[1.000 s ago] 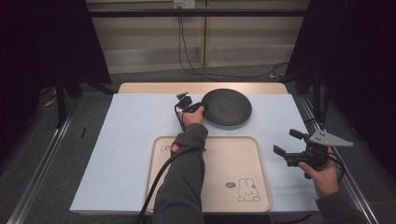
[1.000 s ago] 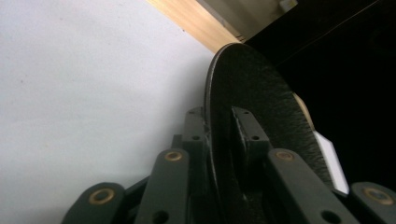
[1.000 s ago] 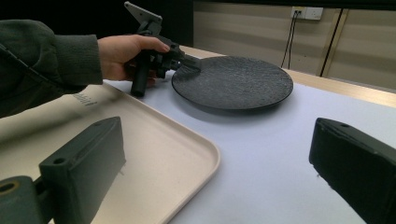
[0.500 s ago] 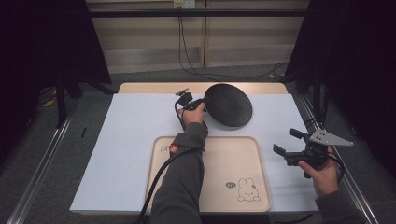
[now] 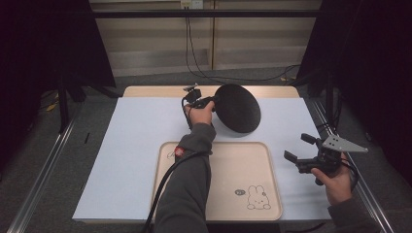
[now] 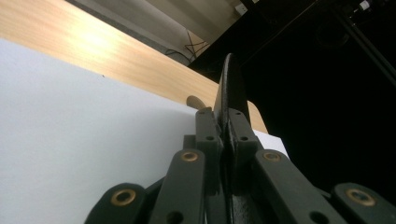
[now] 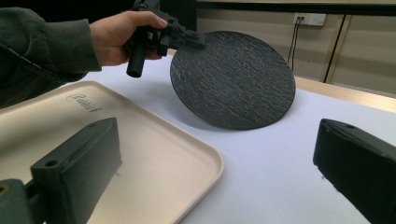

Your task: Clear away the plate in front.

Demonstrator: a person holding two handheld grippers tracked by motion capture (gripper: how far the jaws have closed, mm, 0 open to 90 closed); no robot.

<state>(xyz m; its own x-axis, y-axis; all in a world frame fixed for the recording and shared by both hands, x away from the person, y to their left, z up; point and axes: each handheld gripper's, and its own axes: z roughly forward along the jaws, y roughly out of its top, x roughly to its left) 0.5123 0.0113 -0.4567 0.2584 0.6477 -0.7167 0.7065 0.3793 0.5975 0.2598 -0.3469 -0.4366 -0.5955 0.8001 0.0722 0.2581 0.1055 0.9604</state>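
At the left, the left gripper [image 5: 210,101] is clamped on the near-left rim of the black plate [image 5: 237,108]; its jaws have just been closing, and the left gripper view shows the plate's edge pinched between them. A second ago the plate lay flat at the far side of the white mat [image 5: 121,145]; now its gripped edge is raised and the disc stands steeply tilted, its far-right edge low near the mat, so the lift looks well begun. The beige tray [image 5: 272,194] with the rabbit drawing lies just in front, a likely place to set it. At the right, the right gripper [image 5: 297,151] hovers with jaws apart, holding nothing, in the same spot as before.
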